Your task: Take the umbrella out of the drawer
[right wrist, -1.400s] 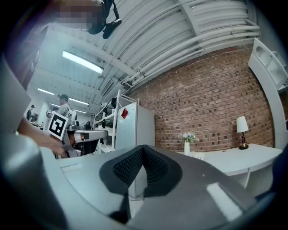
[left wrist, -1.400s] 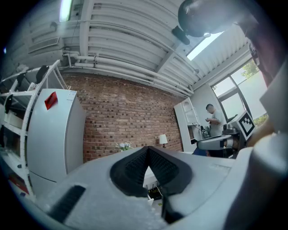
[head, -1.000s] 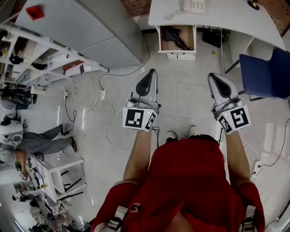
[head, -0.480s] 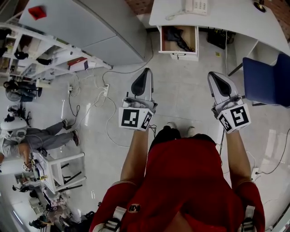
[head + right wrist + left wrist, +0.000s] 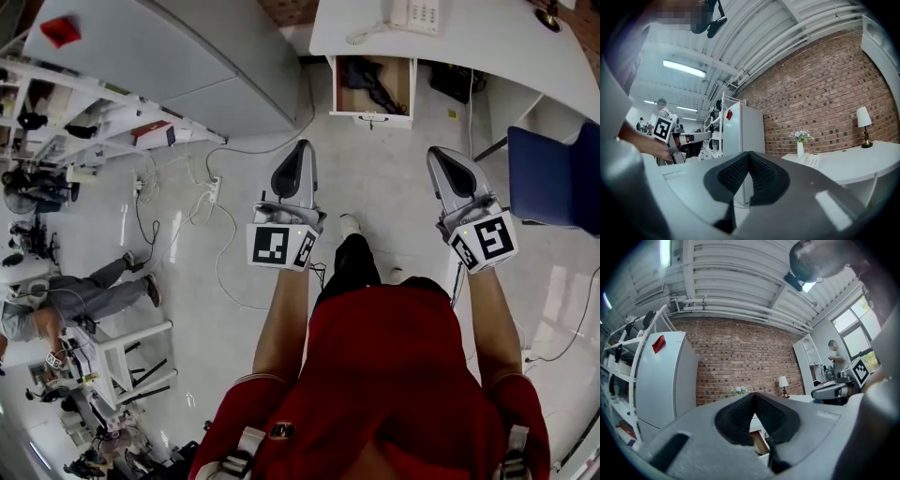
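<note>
At the far left of the head view a white cabinet (image 5: 178,66) stood well away from the work. The left forearm (image 5: 281,323) reached straight ahead from the person's red shirt (image 5: 403,375), bare below the sleeve. It carried the left gripper (image 5: 302,152) level above the pale floor (image 5: 375,187), with its nose aimed toward the desk (image 5: 487,42). In the left gripper view the two black ribbed pads (image 5: 736,416) met at their tips, so the jaws were pressed together with nothing caught between them. Between the two grippers one shoe (image 5: 349,225) was set forward on the floor. Ahead, under the white desk, the drawer (image 5: 372,114) stood pulled out. The dark umbrella (image 5: 373,84) lay inside it, slanted across the wooden bottom and well apart from both grippers. A telephone (image 5: 415,14) sat on the desk top above the drawer. The right forearm (image 5: 492,323) was held roughly parallel to the left one. It carried the right gripper (image 5: 437,155) level as well, pointing toward the desk a little to the right of the drawer. In the right gripper view its ribbed black pads were closed tip to tip and gripped nothing, and the left gripper showed at that view's left edge. A blue chair (image 5: 553,173) stood to the right of that gripper, near the desk's end.
</note>
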Motion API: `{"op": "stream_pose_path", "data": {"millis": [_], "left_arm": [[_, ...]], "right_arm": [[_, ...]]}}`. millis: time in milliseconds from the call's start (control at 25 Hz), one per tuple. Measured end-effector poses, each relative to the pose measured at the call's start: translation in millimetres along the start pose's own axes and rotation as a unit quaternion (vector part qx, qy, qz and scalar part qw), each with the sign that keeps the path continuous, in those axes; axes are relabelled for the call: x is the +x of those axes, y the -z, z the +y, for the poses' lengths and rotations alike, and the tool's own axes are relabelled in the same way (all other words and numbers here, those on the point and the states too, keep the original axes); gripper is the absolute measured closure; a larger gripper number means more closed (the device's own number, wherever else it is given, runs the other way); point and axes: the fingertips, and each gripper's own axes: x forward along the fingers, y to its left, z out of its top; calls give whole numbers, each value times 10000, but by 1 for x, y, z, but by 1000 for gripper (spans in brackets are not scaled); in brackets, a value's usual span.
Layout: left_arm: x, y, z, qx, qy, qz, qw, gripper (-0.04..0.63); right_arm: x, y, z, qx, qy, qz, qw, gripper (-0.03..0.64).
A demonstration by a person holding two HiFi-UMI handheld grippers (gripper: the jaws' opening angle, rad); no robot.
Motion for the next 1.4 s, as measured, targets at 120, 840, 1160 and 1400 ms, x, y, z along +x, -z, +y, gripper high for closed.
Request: {"op": "stream_pose_path", "data": {"millis": [120, 840, 1160, 1400], "left_arm": [[19, 11, 29, -10, 24, -36, 10000, 589], [131, 73, 188, -166, 734, -132, 9971, 589], [162, 107, 214, -289, 757, 25, 9967, 589], [182, 140, 220, -358, 587, 230, 9974, 589]], "right_arm": [[35, 5, -4, -87, 31, 146, 9999, 604], [242, 75, -40, -402, 628, 1219, 9897, 604], [283, 113, -70, -566, 753, 1789, 9794, 603], [305, 156, -102, -689, 614, 2234, 9703, 603]]}}
